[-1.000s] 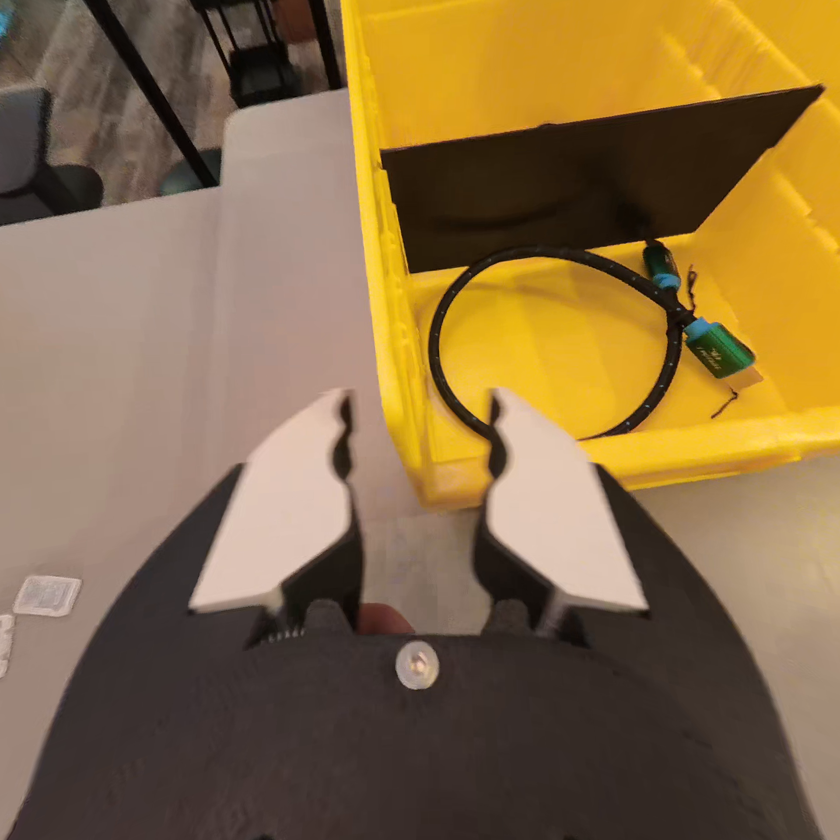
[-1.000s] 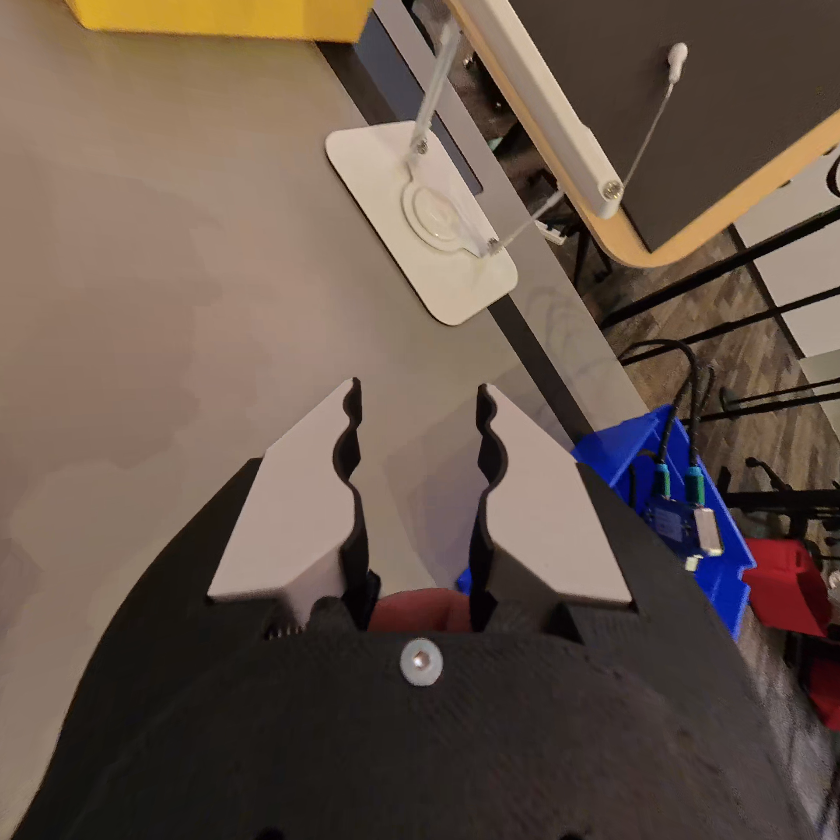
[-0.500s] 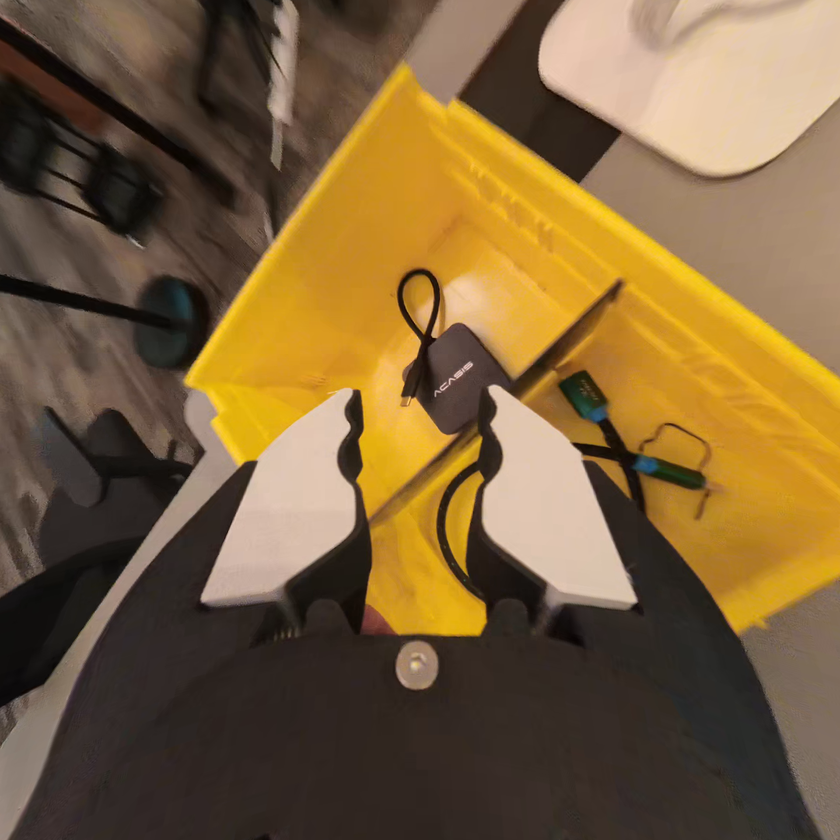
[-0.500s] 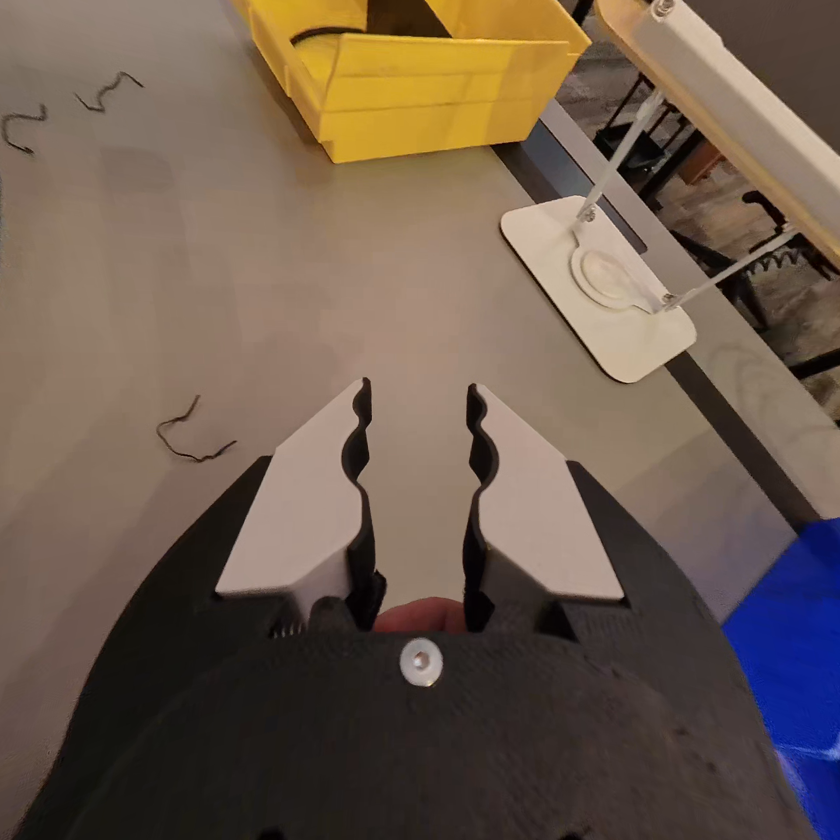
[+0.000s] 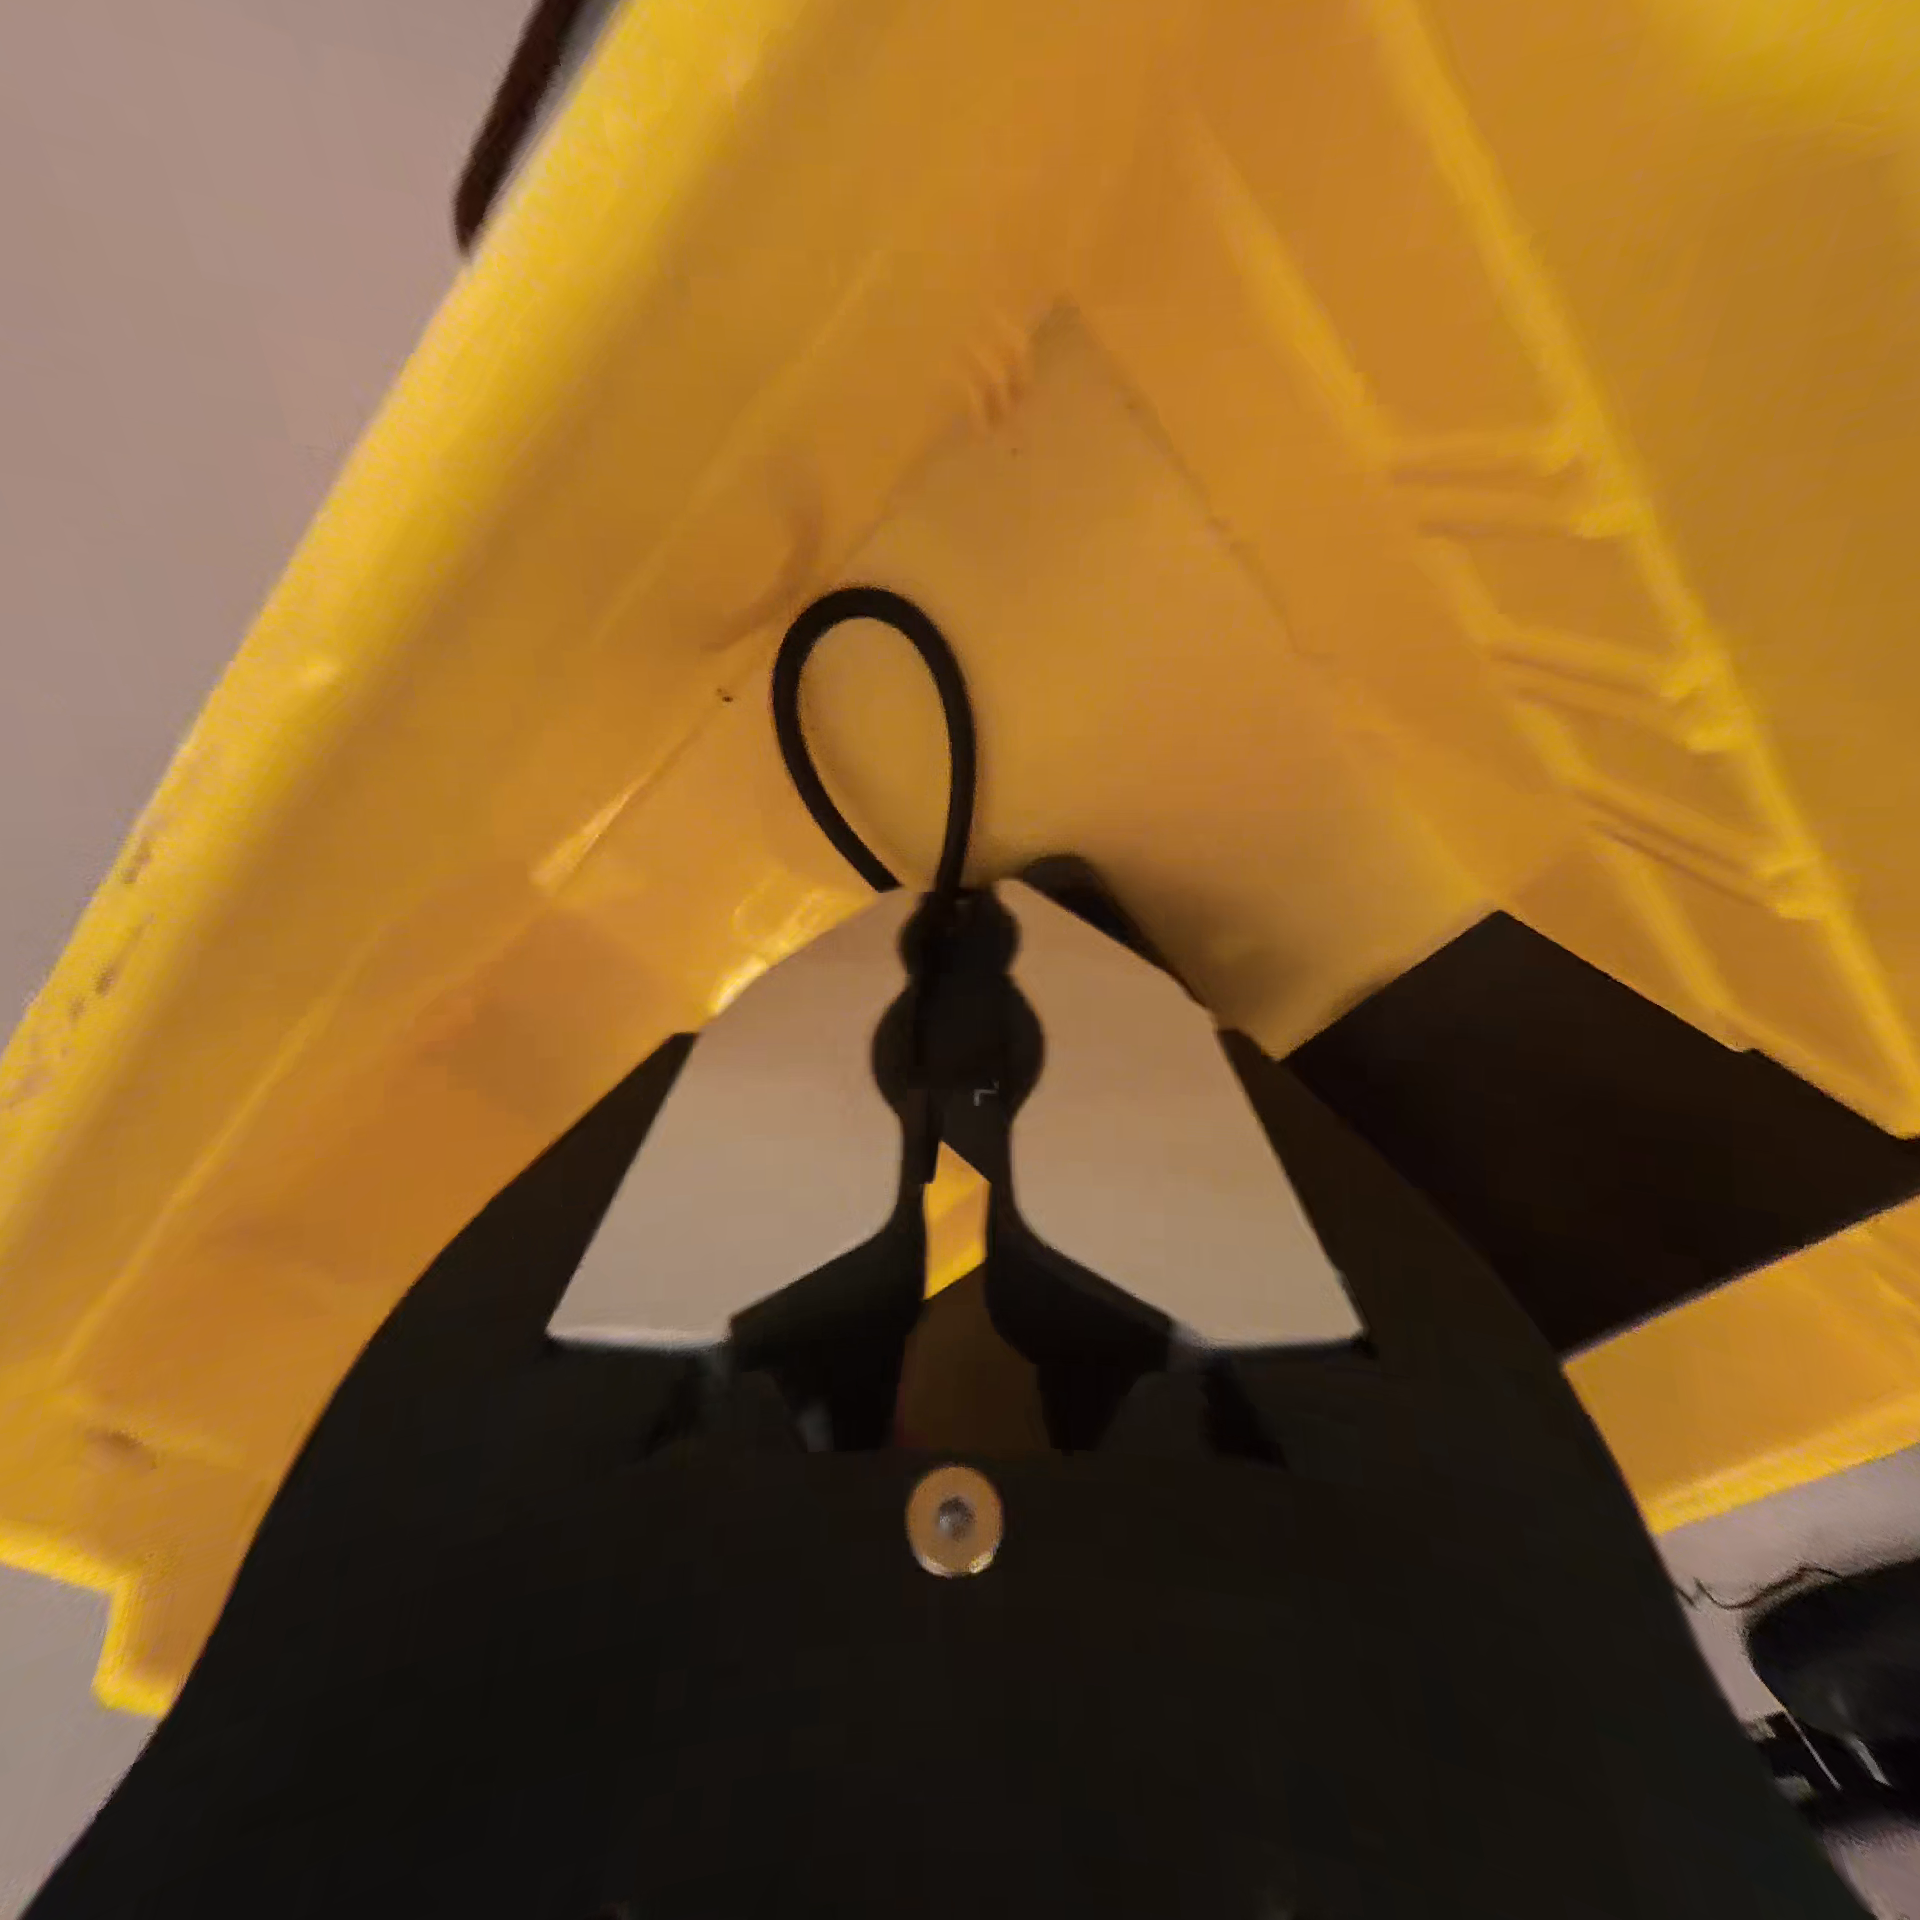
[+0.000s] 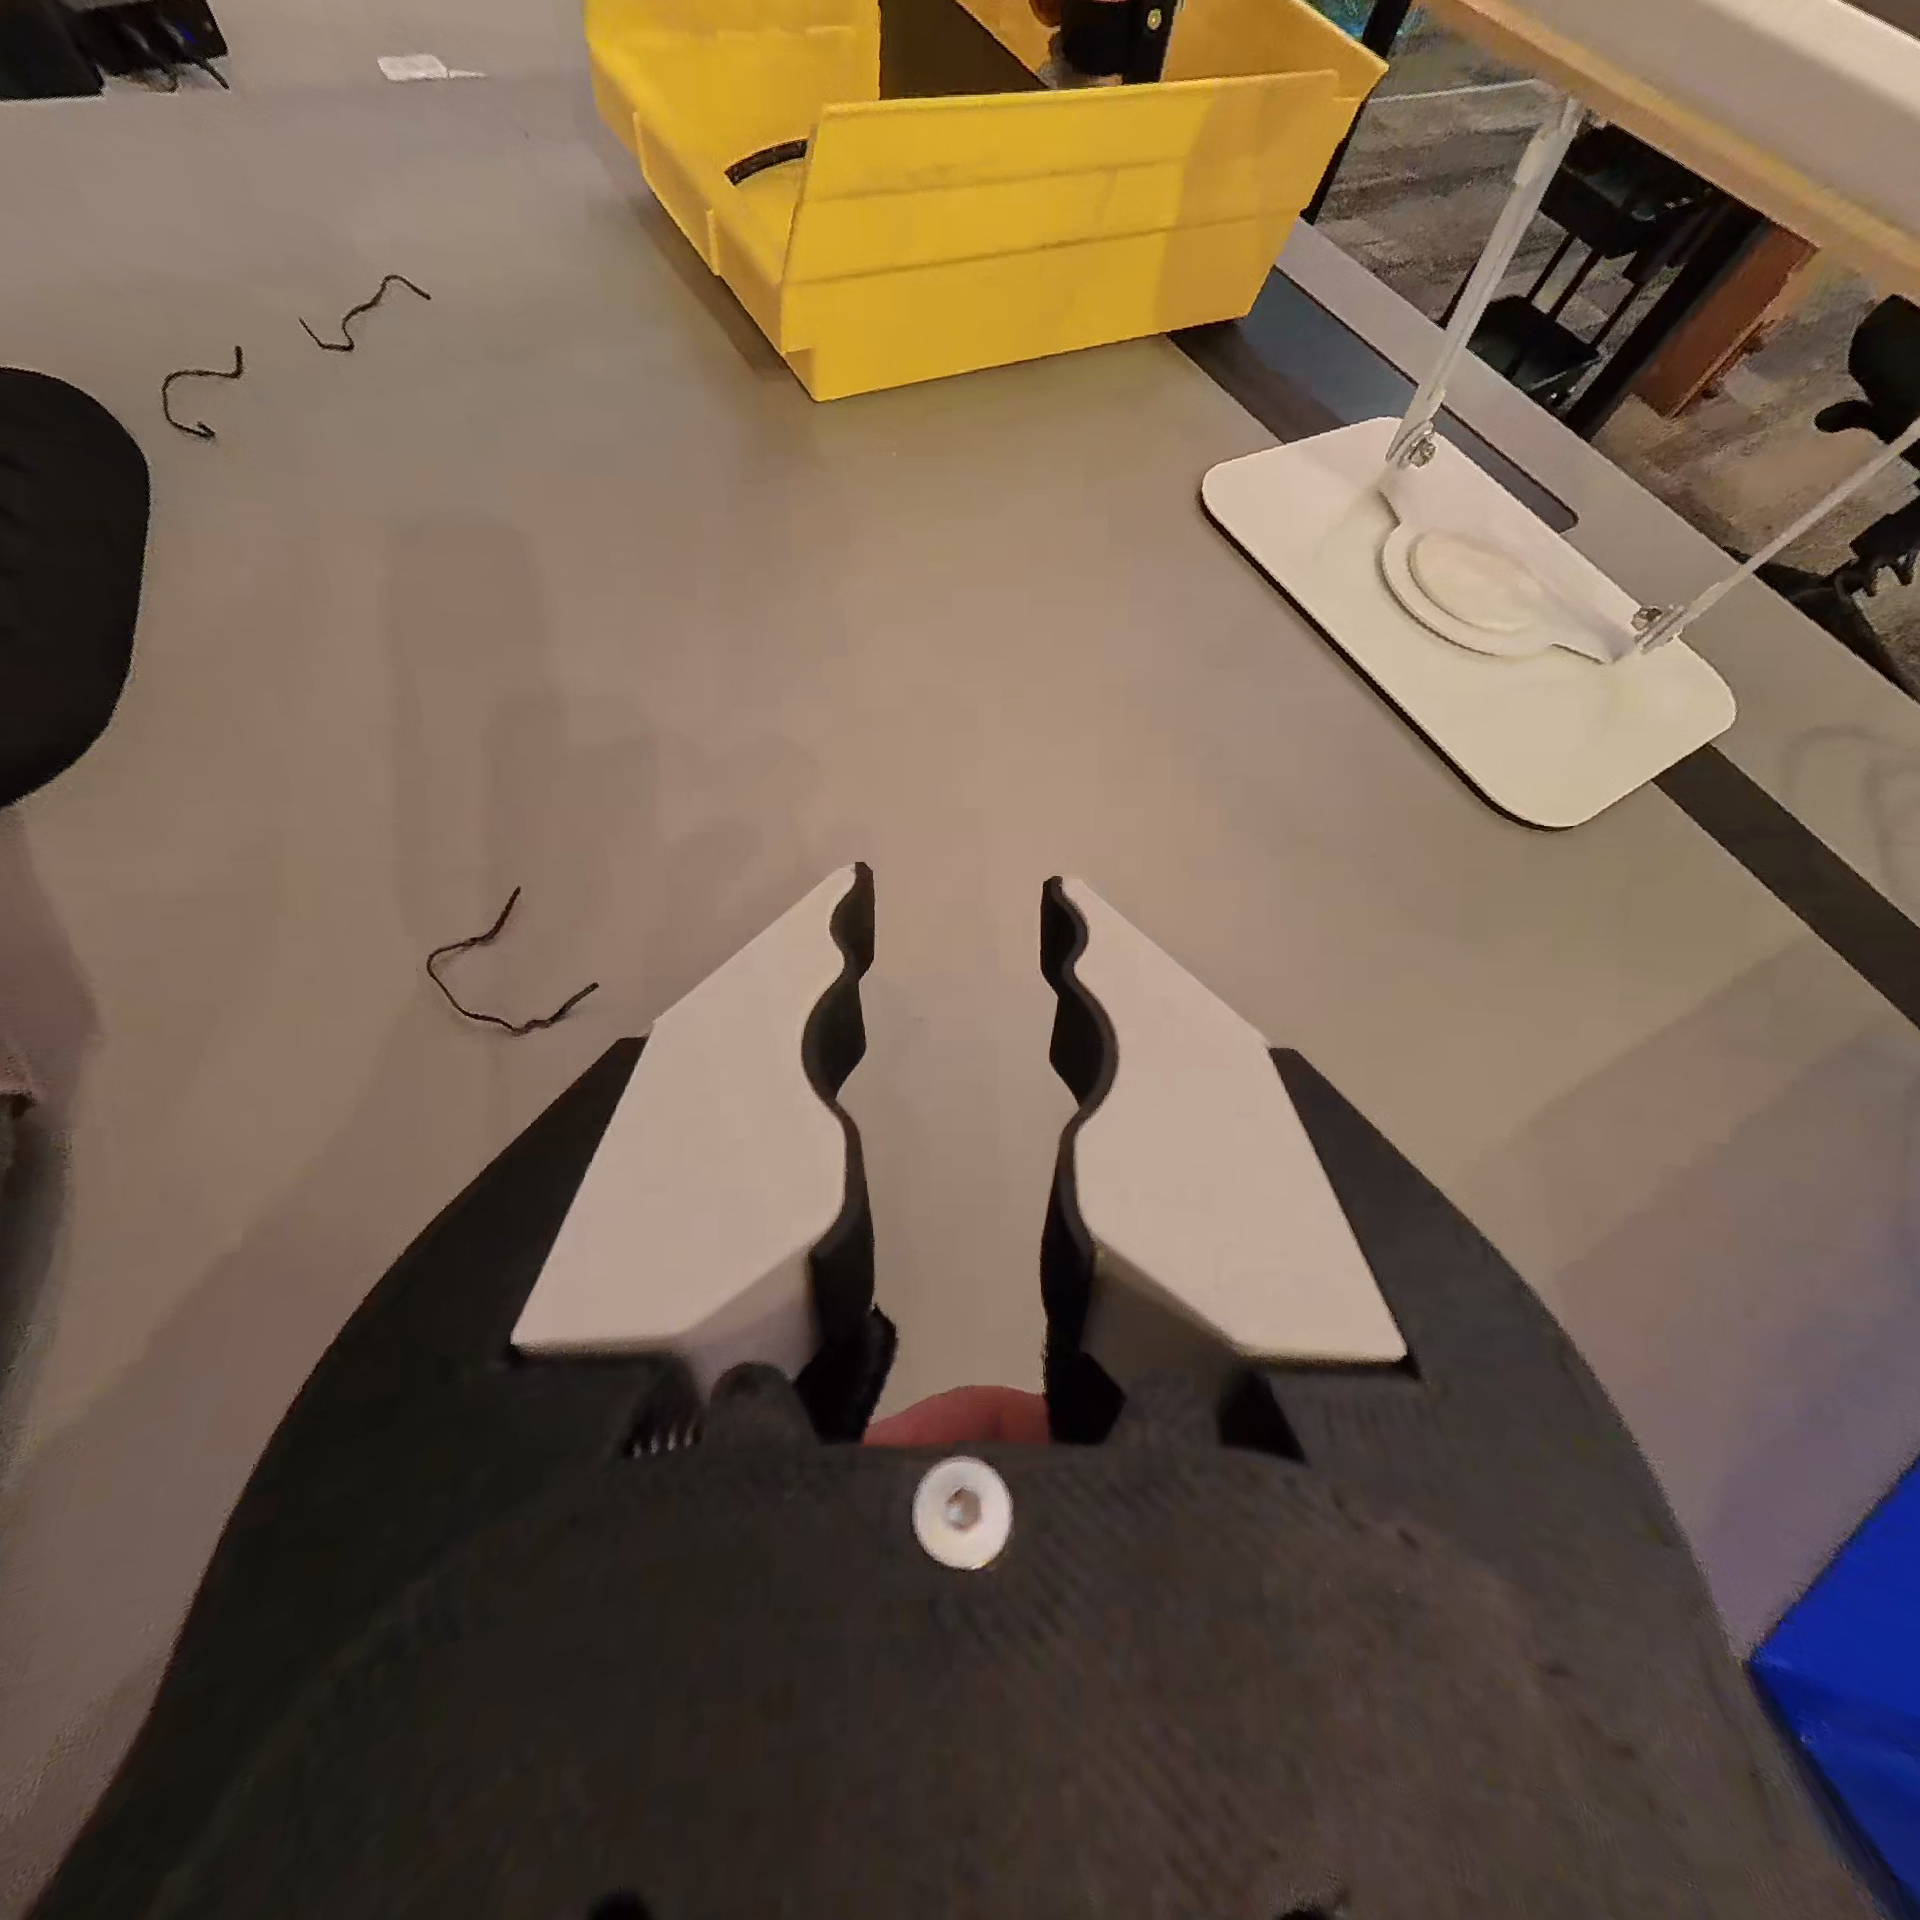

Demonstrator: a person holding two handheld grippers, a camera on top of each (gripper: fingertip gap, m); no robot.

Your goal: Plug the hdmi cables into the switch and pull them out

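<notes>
Left gripper (image 5: 958, 904) sits deep inside yellow bin (image 5: 1195, 343), fingers pressed nearly together at the tips, pinching a dark object between them. That object looks like the switch (image 5: 1081, 899); only a black corner shows past the right finger, rest hidden. Thin black cable (image 5: 868, 727) makes a small loop on the bin floor just ahead of the fingertips, both ends running down into the closed jaws. Black divider (image 5: 1558, 1122) stands in the bin to the right of the gripper. View is blurry, so exact contact point on the switch is unclear. Right gripper (image 6: 956, 883) hovers above the grey table (image 6: 727, 623) with jaws apart, nothing between them, well apart from the bin. In the right wrist view the yellow bin sits at the far end of the table, with part of the left gripper visible poking in from above at its back compartment, and a curve of braided hdmi cable (image 6: 758, 166) shows in the front compartment. White lamp base (image 6: 1475, 623) stands on the table right of centre. Three black twist ties (image 6: 499, 977) lie scattered on the left side of the table. Blue bin (image 6: 1849, 1683) corner at lower right.
</notes>
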